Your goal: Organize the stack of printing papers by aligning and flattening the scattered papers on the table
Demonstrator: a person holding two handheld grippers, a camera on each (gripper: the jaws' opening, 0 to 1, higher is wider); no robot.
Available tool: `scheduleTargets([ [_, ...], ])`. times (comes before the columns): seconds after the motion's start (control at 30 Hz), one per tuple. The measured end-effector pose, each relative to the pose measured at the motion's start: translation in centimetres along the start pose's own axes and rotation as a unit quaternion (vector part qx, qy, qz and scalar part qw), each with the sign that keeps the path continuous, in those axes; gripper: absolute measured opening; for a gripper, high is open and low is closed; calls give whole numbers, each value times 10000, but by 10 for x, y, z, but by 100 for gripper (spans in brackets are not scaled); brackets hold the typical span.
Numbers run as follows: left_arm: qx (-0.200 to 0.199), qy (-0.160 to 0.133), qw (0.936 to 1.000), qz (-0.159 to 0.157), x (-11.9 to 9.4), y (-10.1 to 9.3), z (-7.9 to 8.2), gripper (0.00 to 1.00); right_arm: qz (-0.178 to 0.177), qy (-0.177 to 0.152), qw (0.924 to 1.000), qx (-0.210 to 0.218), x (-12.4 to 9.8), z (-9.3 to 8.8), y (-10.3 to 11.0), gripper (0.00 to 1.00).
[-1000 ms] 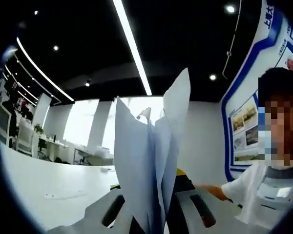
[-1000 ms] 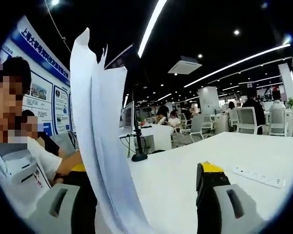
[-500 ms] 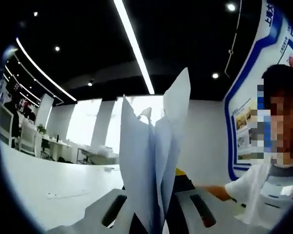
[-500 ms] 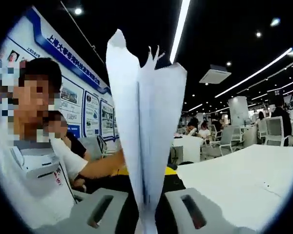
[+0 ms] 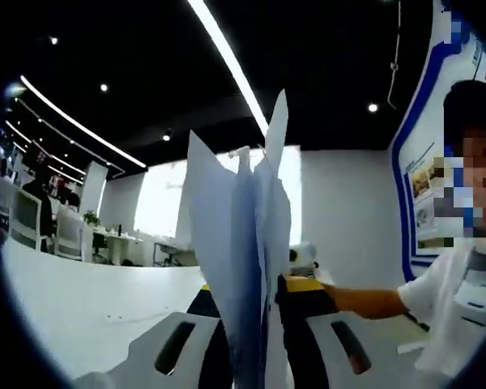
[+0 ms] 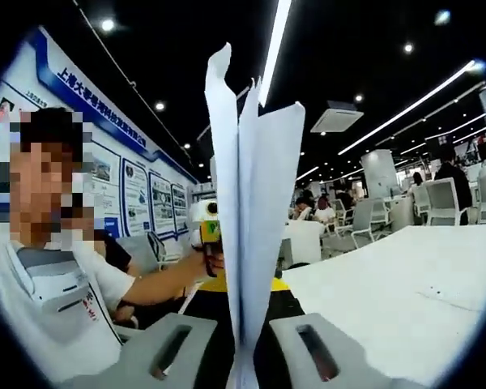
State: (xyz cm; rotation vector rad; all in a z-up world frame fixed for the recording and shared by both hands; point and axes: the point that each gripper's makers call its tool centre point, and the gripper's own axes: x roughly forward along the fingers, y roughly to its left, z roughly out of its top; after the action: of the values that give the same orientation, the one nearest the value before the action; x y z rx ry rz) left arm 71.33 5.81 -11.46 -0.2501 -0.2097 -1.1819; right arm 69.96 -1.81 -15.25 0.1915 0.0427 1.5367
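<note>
A stack of white printing papers (image 5: 239, 243) stands upright on edge between the jaws of my left gripper (image 5: 255, 365), which is shut on it. In the right gripper view the same papers (image 6: 251, 186) rise edge-on from my right gripper (image 6: 243, 356), also shut on them. The sheets' top corners are uneven and fan apart. The yellow-and-black right gripper (image 5: 301, 285) shows just behind the papers. The left gripper (image 6: 204, 231) shows beyond the stack, held by the person's hand.
The white table (image 6: 389, 300) spreads below and to the right, with a thin cable (image 6: 441, 296) lying on it. The person (image 6: 49, 275) holding the grippers stands close on the other side. Office chairs (image 6: 445, 198) and seated people are far behind.
My right gripper, open beside the papers a second ago, has shut on them. The left gripper has kept its hold. Both views have shifted a little with the hands.
</note>
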Motion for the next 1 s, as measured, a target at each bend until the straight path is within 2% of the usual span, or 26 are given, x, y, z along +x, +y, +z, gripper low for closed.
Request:
scheduleTargets([
  [0.1, 7, -112, 9996, 266, -10, 11, -5, 18, -111, -29, 9999, 25, -1, 0, -3, 0],
  [0.17, 25, -149, 9996, 258, -13, 10, -8, 6, -154, -32, 9999, 53, 0, -2, -4, 0],
  [0.27, 271, -255, 9986, 377, -13, 10, -6, 6, -224, -33, 9997, 47, 1, -1, -7, 0],
  [0.4, 412, -285, 9979, 409, -11, 9, 0, 6, -324, -73, 9994, -79, 2, 5, -8, 0],
  [0.57, 495, -336, 9970, 485, -9, 18, 7, 6, -491, -105, 9985, -222, 5, 11, -11, 0],
  [0.67, 432, -362, 9969, 548, -7, 23, 9, 9, -596, -125, 9976, -319, 5, 13, -17, 0],
  [0.77, 436, -317, 9965, 639, -11, 29, 7, 22, -691, -145, 9974, -158, 2, 9, -24, 20],
  [0.87, 472, -259, 9959, 731, -15, 33, 2, 25, -747, 73, 9969, -234, 1, -4, -26, 22],
  [1.0, 441, -244, 9964, 676, -16, 32, 1, 25, -746, -17, 9965, -390, -1, -5, -26, 23],
])
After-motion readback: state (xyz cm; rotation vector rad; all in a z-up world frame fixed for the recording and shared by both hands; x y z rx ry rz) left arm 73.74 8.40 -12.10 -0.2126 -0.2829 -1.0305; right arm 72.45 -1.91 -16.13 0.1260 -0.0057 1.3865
